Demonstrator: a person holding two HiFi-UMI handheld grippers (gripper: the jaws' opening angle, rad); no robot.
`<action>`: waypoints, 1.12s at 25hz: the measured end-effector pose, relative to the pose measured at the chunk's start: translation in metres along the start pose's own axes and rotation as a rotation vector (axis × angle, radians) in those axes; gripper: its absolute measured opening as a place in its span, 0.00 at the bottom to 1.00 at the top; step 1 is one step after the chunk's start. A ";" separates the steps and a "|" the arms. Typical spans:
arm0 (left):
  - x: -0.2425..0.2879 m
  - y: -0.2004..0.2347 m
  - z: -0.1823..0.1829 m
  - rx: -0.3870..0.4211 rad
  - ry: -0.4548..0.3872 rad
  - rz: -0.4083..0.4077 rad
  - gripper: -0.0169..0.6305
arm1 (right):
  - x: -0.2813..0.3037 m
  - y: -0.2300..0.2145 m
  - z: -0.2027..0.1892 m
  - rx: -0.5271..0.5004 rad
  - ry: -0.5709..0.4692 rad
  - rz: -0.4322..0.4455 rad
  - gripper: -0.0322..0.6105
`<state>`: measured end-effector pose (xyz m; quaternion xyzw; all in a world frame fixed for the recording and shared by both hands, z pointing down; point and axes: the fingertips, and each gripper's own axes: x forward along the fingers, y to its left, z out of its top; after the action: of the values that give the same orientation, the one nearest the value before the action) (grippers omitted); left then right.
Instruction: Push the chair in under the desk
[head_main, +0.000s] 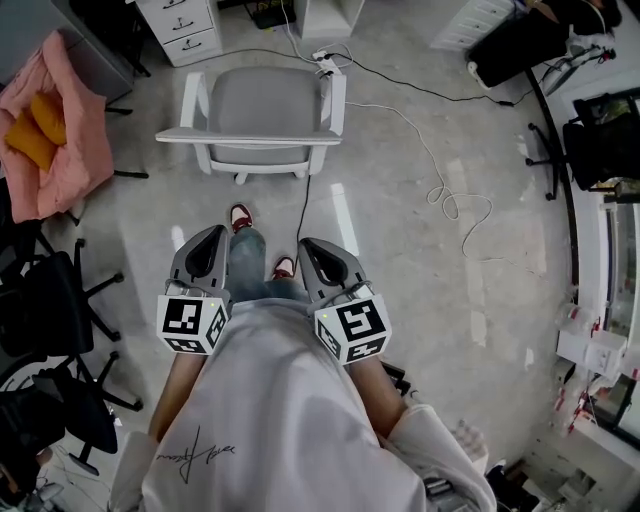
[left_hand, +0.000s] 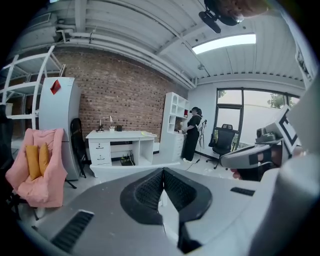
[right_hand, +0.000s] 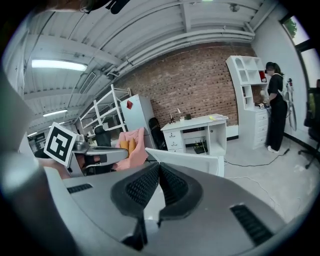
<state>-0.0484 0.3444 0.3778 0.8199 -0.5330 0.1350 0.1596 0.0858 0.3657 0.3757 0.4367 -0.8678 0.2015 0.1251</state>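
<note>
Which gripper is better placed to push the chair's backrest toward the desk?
Neither clearly. The left gripper and right gripper are both shut, side by side, short of the chair and within the width of its backrest. Pushing with both together looks steadiest.

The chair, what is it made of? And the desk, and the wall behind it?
The chair has a smooth white frame, maybe painted wood or plastic, and a matte grey seat that may be padded fabric. The desk looks like white painted or laminated board, with flat, even panels. The wall is bare red-brown brick, and you can see the mortar lines.
</note>
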 end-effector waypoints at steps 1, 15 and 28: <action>0.003 0.000 0.002 0.002 -0.001 -0.003 0.03 | 0.001 -0.003 0.001 0.002 0.001 -0.003 0.09; 0.041 0.026 0.015 0.016 0.023 -0.027 0.03 | 0.048 -0.016 0.014 -0.004 0.036 0.007 0.09; 0.083 0.068 0.039 0.017 0.034 -0.040 0.03 | 0.105 -0.029 0.043 -0.020 0.060 0.015 0.09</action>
<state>-0.0757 0.2336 0.3825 0.8293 -0.5124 0.1503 0.1646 0.0457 0.2563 0.3855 0.4228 -0.8688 0.2069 0.1541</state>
